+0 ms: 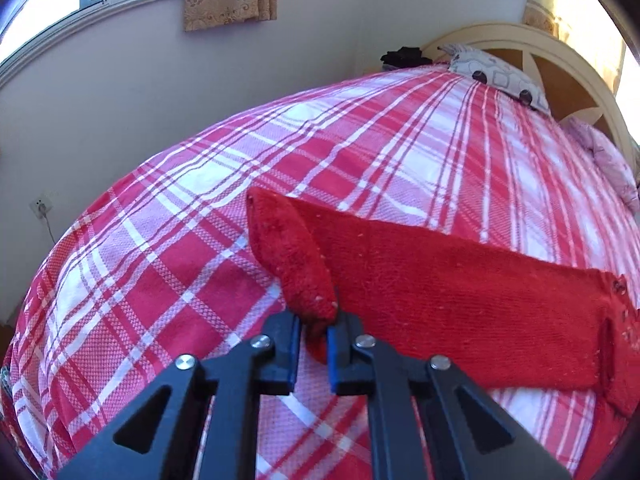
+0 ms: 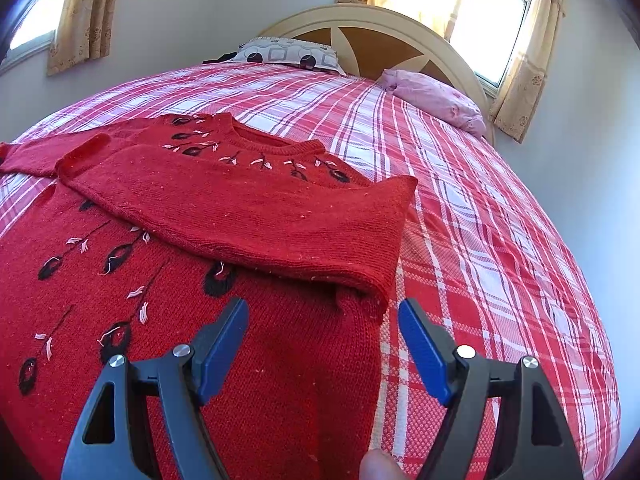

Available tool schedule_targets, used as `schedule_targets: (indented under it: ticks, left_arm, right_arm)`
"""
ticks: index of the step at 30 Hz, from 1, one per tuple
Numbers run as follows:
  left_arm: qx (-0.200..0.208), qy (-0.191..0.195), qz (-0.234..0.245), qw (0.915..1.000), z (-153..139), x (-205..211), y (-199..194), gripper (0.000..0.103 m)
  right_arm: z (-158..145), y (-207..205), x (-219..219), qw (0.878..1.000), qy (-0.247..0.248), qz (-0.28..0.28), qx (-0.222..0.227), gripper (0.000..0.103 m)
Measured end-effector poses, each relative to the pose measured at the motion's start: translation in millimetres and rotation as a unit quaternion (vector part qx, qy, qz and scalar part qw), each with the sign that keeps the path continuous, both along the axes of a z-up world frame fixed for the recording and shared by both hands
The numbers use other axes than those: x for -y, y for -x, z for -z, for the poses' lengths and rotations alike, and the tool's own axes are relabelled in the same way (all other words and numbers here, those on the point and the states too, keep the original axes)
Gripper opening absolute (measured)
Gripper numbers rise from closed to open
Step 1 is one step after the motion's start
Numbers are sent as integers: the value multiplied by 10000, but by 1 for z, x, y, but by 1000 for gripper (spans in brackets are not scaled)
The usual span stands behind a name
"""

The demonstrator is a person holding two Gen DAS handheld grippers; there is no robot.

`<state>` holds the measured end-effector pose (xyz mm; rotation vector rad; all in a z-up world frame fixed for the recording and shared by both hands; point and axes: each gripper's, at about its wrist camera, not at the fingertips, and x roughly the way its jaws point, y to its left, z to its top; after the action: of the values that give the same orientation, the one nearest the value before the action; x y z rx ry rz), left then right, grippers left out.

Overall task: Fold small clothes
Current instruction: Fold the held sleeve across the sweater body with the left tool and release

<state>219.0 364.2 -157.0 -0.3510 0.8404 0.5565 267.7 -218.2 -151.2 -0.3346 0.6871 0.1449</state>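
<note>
A red knitted sweater [image 2: 248, 208] with black and pink embroidery lies on the bed, its right sleeve folded across the chest. In the left wrist view the other sleeve [image 1: 460, 288] stretches across the plaid cover, and its cuff end [image 1: 296, 256] is lifted. My left gripper [image 1: 314, 326] is shut on that cuff, red knit pinched between the blue pads. My right gripper [image 2: 322, 320] hovers open over the sweater's right edge, near the folded sleeve's corner, with nothing pressed between its pads.
The bed is covered by a red, pink and white plaid sheet [image 2: 500, 240]. A patterned pillow [image 2: 288, 54] and a pink bundle [image 2: 436, 98] lie by the cream headboard [image 2: 384, 24]. Walls and curtained windows surround the bed. A fingertip [image 2: 376, 466] shows at the bottom.
</note>
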Motion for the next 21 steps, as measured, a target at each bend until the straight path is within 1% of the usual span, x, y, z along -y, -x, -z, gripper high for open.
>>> schedule_targets:
  ticks: [3,6,7,11,14,16,18,19,21]
  left_arm:
    - [231,45,141,9996,-20,17,4,11]
    - [564,161,432,9973,-46,40,4,11]
    - [693,167,586,9957,-59,53,3,11]
    - [989,182,1064,9892,-92,97,-6,11]
    - [1086,189,1411,9838,-108,132,-17,11]
    - [1080,156,1623,9807,-114,159,-28,11]
    - [988,12,1816,9784,-114,187,-41,11]
    - [931,-75,1972,9759,-112,207,-50,11]
    - [805,-211,2152,9730,-108,233,-60,11]
  right_arm:
    - [0,0,0,10000,22,12,-6,77]
    - [-2,-1,-1,10000,60,58,-8,77]
    - [-3,-1,-1,10000,61,64,2,77]
    - [-8,1,1,9999,43,105,65,77]
    - [-11,3,5,9999,48,141,77,77]
    - [-13,4,9,9998,62,158,101,78]
    - [-16,6,14,9997,40,181,138,77]
    - [-18,6,17,9997,16,196,151,77]
    - [-21,7,23,9995,-41,242,176,77]
